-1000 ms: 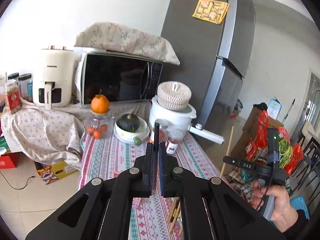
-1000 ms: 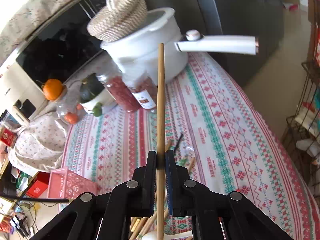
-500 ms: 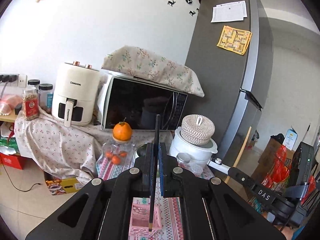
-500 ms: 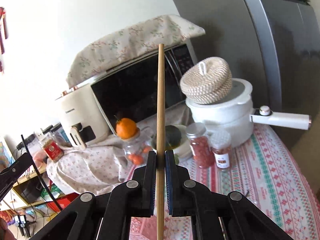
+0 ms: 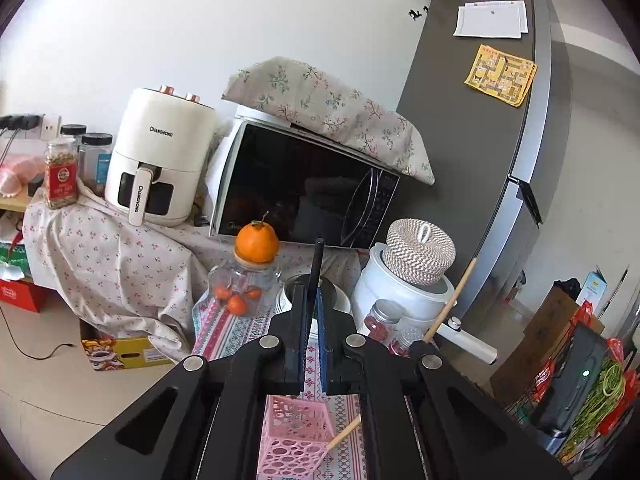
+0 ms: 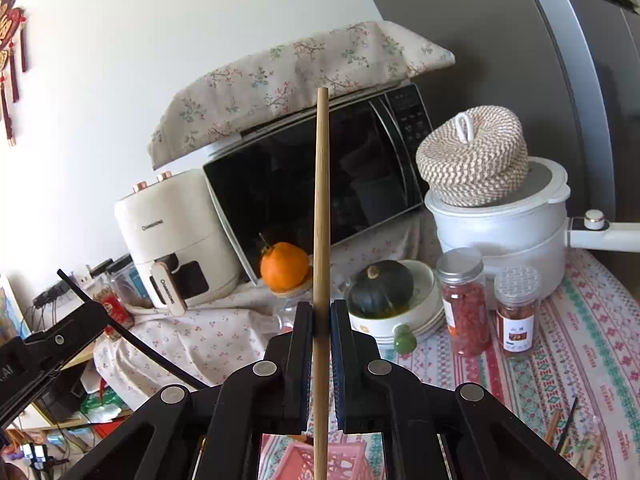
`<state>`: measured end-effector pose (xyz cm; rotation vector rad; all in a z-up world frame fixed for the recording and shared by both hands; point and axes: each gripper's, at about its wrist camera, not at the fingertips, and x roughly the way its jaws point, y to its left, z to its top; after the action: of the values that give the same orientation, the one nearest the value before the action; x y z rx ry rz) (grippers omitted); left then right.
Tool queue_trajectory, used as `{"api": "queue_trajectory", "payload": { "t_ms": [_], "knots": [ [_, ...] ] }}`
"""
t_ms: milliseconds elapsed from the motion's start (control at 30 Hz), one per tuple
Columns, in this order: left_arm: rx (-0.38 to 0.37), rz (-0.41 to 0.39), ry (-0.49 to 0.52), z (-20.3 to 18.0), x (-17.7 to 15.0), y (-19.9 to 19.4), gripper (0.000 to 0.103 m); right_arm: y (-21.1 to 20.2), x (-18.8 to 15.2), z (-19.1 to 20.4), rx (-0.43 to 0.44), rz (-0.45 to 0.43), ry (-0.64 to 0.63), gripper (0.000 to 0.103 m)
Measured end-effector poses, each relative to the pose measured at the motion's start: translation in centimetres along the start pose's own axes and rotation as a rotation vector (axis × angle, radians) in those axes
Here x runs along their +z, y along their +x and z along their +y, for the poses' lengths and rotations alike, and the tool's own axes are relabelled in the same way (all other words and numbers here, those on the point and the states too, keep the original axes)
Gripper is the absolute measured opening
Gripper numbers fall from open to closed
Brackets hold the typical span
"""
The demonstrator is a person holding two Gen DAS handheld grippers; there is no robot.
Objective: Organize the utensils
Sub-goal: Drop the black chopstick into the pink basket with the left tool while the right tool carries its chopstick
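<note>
My left gripper [image 5: 309, 300] is shut on a black chopstick [image 5: 316, 264] that stands upright between its pads. Below it sits a pink perforated basket [image 5: 296, 440] on the patterned tablecloth. My right gripper [image 6: 321, 312] is shut on a long wooden chopstick [image 6: 321, 200], also upright. The left wrist view shows this wooden chopstick [image 5: 452, 300] slanting, its lower end at the basket's right rim. The right wrist view shows the pink basket [image 6: 344, 460] under its fingers, and the left gripper [image 6: 52, 344] with the black chopstick [image 6: 132, 336] at the left.
Several loose chopsticks [image 6: 568, 432] lie on the tablecloth at the right. Behind the basket stand two spice jars [image 6: 464, 300], a bowl with a dark squash [image 6: 380, 288], a white pot [image 6: 508, 232], a jar topped by an orange [image 5: 256, 240], a microwave [image 5: 304, 192] and an air fryer [image 5: 160, 168].
Both views have swung up from the table toward the appliances. Both grippers have moved over the pink basket, each keeping its chopstick. The right gripper has drawn in close beside the left.
</note>
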<state>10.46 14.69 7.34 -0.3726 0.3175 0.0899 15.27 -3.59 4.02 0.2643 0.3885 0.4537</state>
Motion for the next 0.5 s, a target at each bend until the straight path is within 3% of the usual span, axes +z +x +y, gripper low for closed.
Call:
{"api": "queue_trajectory", "payload": {
  "t_ms": [200, 500],
  "knots": [
    [-0.017, -0.02, 0.004, -0.2, 0.5, -1.1, 0.004, 2.7, -2.2, 0.2, -0.049, 0.047, -0.048, 0.007],
    [-0.024, 0.019, 0.008, -0.1, 0.5, -1.2, 0.004, 4.6, -4.2, -0.5, -0.074, 0.119, -0.073, 0.007]
  ]
}}
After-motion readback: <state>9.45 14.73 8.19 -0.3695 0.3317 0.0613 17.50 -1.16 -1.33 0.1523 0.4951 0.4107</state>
